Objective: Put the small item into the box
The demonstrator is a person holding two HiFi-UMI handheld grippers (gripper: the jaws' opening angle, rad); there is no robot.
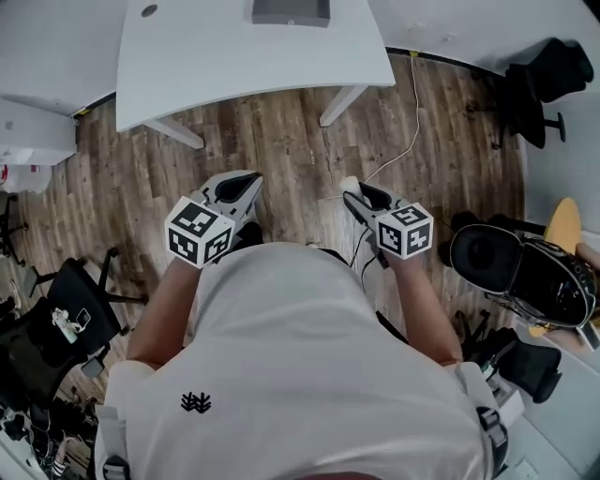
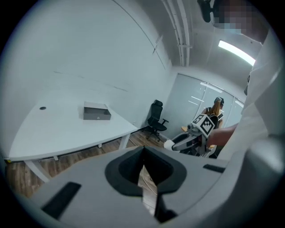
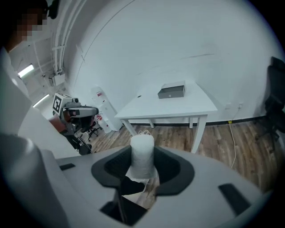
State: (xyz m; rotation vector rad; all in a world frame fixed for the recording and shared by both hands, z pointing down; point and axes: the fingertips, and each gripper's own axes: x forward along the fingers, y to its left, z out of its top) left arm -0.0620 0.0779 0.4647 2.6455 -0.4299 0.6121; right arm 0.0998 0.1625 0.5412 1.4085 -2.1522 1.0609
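risk: item (image 3: 142, 153) stands tall in the right claw (image 3: 142, 165), gripped near its base, so it may tip or slip out if the grip eases on the way over | box (image 3: 171, 91) far off on the worktop (image 3: 191, 107) | pose: both hands at the waist, pointing forward over the floor | left claw (image 2: 143, 171) closed, empty

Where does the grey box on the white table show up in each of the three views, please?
Head view: the grey box sits at the top edge, about centre, cropped.
Left gripper view: grey box left of centre, mid-height.
Right gripper view: grey box right of centre, above mid-height.
Shared landmark: the white table beneath it.
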